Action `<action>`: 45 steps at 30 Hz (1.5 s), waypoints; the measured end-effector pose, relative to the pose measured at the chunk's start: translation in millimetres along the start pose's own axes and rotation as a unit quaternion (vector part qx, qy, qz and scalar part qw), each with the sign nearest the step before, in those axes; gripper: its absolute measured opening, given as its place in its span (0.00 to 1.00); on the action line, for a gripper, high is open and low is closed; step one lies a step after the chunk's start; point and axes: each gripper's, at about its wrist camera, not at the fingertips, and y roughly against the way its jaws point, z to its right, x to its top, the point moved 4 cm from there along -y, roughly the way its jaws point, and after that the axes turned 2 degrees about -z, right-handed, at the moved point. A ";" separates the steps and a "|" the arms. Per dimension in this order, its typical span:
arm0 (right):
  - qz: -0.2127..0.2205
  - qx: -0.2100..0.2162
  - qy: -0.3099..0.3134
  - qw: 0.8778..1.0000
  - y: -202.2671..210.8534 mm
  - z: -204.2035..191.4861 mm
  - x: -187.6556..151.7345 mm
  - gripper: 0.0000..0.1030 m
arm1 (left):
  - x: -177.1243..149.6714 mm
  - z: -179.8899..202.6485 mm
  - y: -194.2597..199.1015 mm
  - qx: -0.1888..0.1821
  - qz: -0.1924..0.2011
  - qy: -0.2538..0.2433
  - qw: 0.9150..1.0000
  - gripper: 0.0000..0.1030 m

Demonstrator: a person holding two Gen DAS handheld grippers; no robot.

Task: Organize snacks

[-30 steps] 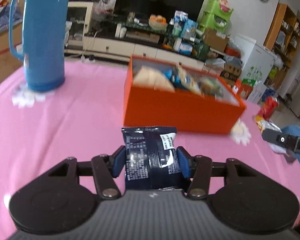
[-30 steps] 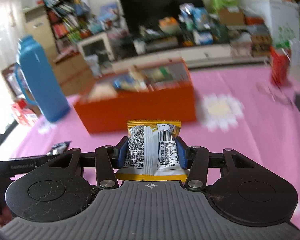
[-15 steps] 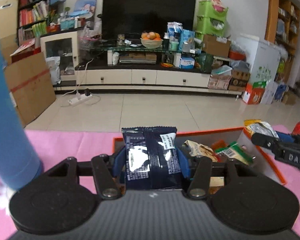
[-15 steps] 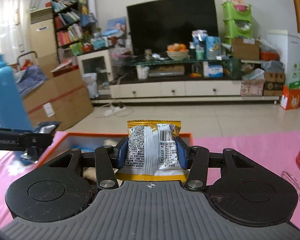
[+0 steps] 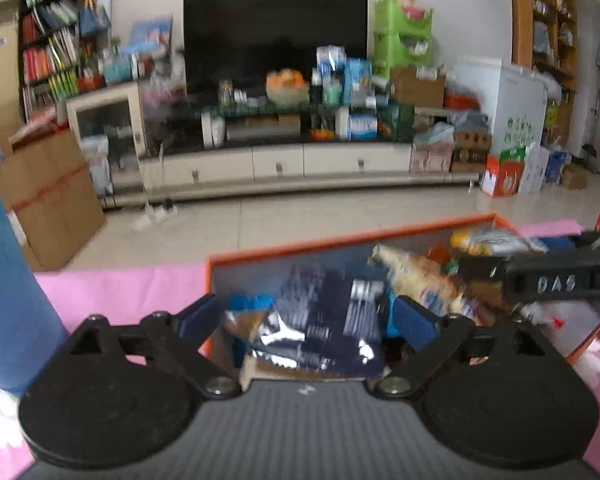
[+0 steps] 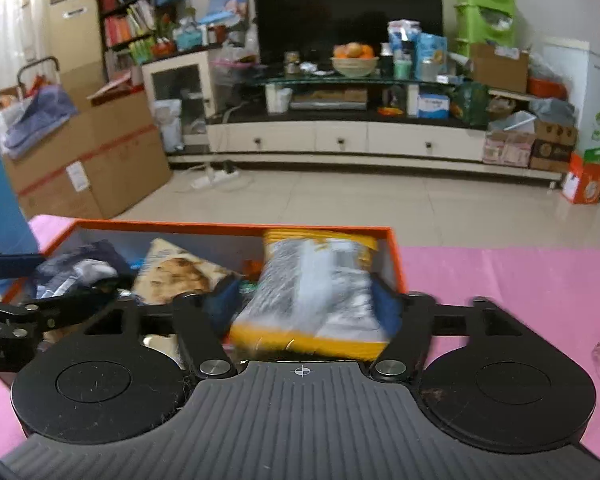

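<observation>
Left gripper, jaws just spread wide, frees a blurred dark-blue foil snack packet at lower centre. Right gripper, likewise opened, lets go a yellow-edged silvery packet over the orange box.

Soft daylight is filling the room, coming in brightest from the curtained window at the far left of the right wrist view. The left wrist view is smearing all over: the shelves, the television and the dark blue packet are all blurring. The right wrist view is staying sharp in the background, while the yellow packet is streaking with motion. Pale glare is lying on the floor tiles. Both fisheye lenses are bending straight lines and darkening the corners.
</observation>
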 end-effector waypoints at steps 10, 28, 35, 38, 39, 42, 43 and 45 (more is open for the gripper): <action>0.042 -0.021 -0.007 0.999 100.8 -0.5 -19.7 0.94 | -11.9 -10.0 98.5 -0.026 0.000 0.073 0.997 0.93; -0.036 -0.026 -0.085 0.995 209.7 10.5 -187.2 0.94 | -168.0 51.3 181.1 0.005 -0.125 0.136 0.983 0.93; -0.056 -0.032 -0.079 0.995 203.5 15.6 -190.3 0.94 | -156.0 63.4 194.6 0.034 -0.113 0.097 0.988 0.94; -0.057 -0.037 -0.071 0.995 206.1 17.1 -193.6 0.94 | -152.1 67.1 198.5 0.035 -0.106 0.090 0.990 0.93; -0.058 -0.038 -0.072 0.995 206.5 18.6 -194.6 0.94 | -151.0 68.7 199.9 0.037 -0.104 0.088 0.990 0.93; -0.061 -0.039 -0.078 0.994 208.4 23.4 -197.8 0.94 | -148.4 72.6 200.8 0.031 -0.105 0.085 0.990 0.93; -0.062 -0.040 -0.080 0.994 208.9 24.6 -197.9 0.94 | -148.6 73.4 200.7 0.029 -0.106 0.085 0.990 0.93; -0.062 -0.041 -0.085 0.994 209.7 27.9 -198.6 0.94 | -149.4 74.7 200.2 0.031 -0.109 0.082 0.990 0.93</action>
